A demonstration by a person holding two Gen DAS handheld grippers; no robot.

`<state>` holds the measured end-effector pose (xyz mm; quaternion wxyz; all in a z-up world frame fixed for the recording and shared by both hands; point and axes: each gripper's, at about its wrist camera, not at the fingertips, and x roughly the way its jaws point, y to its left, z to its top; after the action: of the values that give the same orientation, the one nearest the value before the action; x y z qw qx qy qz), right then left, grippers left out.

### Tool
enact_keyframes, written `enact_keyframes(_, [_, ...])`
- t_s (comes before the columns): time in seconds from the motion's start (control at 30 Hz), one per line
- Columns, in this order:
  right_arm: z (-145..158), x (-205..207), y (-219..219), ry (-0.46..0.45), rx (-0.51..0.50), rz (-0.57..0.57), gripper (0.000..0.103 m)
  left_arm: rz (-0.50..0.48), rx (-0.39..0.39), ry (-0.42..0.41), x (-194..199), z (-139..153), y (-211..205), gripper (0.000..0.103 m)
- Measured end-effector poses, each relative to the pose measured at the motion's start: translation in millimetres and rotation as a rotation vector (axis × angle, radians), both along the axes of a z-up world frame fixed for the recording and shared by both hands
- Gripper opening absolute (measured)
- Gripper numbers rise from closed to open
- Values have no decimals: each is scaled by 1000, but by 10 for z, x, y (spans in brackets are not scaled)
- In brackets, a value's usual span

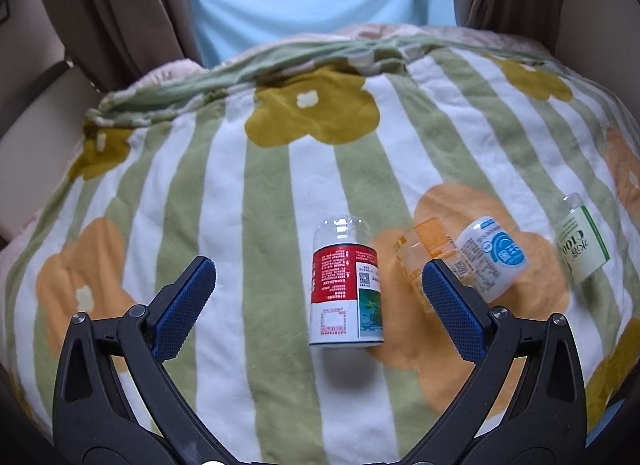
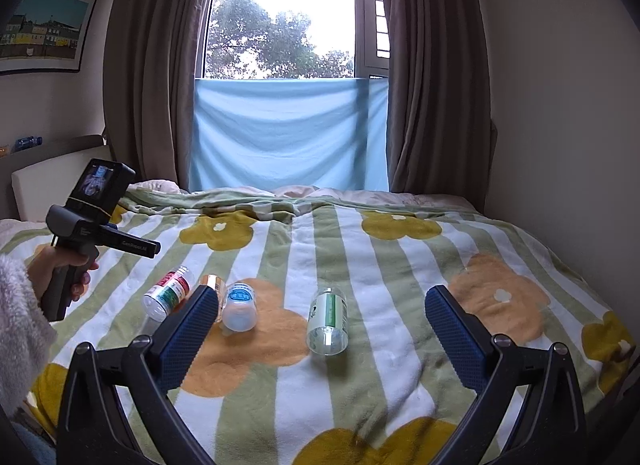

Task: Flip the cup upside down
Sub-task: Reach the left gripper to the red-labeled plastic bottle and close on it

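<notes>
Four clear plastic cups wrapped in printed labels lie on their sides on a bed spread with a green-and-white striped blanket [image 2: 304, 261] patterned with orange and mustard flowers, all of them toward the near edge of the bed and away from the window end. The red-and-white labelled cup [image 1: 346, 287] is farthest toward the left edge; just beside it lies the orange-labelled cup [image 1: 426, 245], which touches the blue-and-white labelled cup [image 1: 492, 255], while the green-and-white labelled cup [image 2: 328, 319] lies apart from that group, nearer the middle of the bed. The left tool [image 1: 320, 281], black with blue textured pads, hangs above the blanket with its fingers spread wide and nothing between them; the red-labelled cup lies on the blanket below the gap. A hand [image 2: 60, 269] in a fuzzy white sleeve grips its handle. The right tool [image 2: 320, 311] is likewise spread wide and holds nothing, above the green-labelled cup.
</notes>
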<state>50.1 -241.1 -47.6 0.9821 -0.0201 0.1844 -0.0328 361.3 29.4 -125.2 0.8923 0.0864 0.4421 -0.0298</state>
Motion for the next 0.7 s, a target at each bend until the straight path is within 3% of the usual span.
enact_keyframes(0.07, [-63, 71, -37, 17, -10, -12, 103, -3, -37, 104, 285, -242, 31, 103])
enact_keyframes(0.2, [-178, 230, -141, 49, -11, -39, 103, 1, -8, 244, 667, -666, 14, 103])
enact_keyframes(0.43, [-400, 449, -238, 109, -6, -52, 103, -9, 20, 403, 972, -1095, -26, 102])
enact_keyframes(0.6, [-467, 509, -221, 126, -5, -42, 103, -44, 39, 501, 1030, -1259, -157, 88])
enact_keyframes(0.7, [-482, 533, -219, 127, 3, -38, 103, -69, 43, 524, 1000, -1293, -215, 70])
